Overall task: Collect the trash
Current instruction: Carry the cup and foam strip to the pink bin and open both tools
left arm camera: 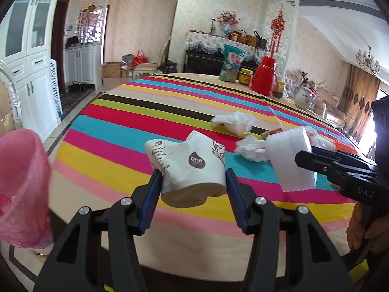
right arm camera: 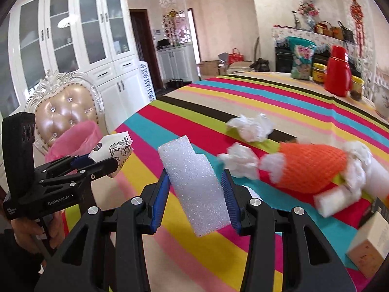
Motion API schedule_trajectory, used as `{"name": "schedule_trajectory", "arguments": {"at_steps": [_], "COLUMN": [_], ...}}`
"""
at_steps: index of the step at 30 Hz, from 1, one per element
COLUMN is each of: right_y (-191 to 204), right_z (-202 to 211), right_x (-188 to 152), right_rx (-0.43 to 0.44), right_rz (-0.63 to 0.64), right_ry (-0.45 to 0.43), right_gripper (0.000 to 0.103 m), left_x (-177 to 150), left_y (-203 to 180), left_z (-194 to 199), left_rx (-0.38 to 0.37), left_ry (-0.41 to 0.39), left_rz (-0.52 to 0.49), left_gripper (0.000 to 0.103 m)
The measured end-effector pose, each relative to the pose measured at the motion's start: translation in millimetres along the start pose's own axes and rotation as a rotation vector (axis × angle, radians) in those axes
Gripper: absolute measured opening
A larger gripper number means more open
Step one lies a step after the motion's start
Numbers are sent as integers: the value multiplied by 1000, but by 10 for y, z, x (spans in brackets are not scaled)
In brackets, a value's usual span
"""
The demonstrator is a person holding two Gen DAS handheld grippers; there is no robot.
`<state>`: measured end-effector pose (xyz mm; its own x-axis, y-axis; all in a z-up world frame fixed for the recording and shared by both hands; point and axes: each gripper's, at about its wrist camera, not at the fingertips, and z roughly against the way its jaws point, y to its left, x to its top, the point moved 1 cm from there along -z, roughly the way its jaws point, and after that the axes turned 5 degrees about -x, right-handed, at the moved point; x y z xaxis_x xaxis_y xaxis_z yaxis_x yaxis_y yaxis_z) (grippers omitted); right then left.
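Striped multicoloured tablecloth (left arm camera: 150, 112) lies below both my grippers. Left gripper (left arm camera: 193, 182) jaws clamp a crushed white paper cup (left arm camera: 187, 165), mouth toward camera; right gripper (right arm camera: 195, 189) jaws pinch a white foam block (right arm camera: 194, 185), long axis upright, tilted left.

Home dining room, lived-in. Striped cloth (left arm camera: 150, 112) is covering the counter; white glass-door cabinets (right arm camera: 73, 36) are lining one wall; a tufted ornate chair (right arm camera: 65, 107) is standing alongside. Red thermos (left arm camera: 265, 75), teapot (left arm camera: 305, 97), flower vase (left arm camera: 227, 24) and chandelier (left arm camera: 367, 58) are showing beyond.
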<state>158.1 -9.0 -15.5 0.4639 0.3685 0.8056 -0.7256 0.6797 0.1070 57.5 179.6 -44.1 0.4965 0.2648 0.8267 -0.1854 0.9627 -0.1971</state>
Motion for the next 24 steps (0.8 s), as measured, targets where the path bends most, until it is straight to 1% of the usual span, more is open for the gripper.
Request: {"name": "schedule_trajectory", "arguments": {"at_steps": [7,10,16,19,24], "right_y": [408,597,1123,1425,1924], "right_z": [-199,-305,-443,-517,-695], "right_x": [122,164,277,371,521], "right_rx": [47,65,111,155,243], "right_rz": [38,56,147,192,243], "right_ry": [-2,2,-10,-19,-30], "right_gripper": [42,42,42,42,42], "left_x": [-54,-80,-41,-28,-60], "left_y": [385,587,956,1186,1649], "left_z": [274,420,731,922,1205], "left_rx": [70,91,151,196,261], "left_ry": [-26,-38,-98,-124,-138], "left_rz": [23,51,104,129,186], "left_gripper": [52,52,52,52,52]}}
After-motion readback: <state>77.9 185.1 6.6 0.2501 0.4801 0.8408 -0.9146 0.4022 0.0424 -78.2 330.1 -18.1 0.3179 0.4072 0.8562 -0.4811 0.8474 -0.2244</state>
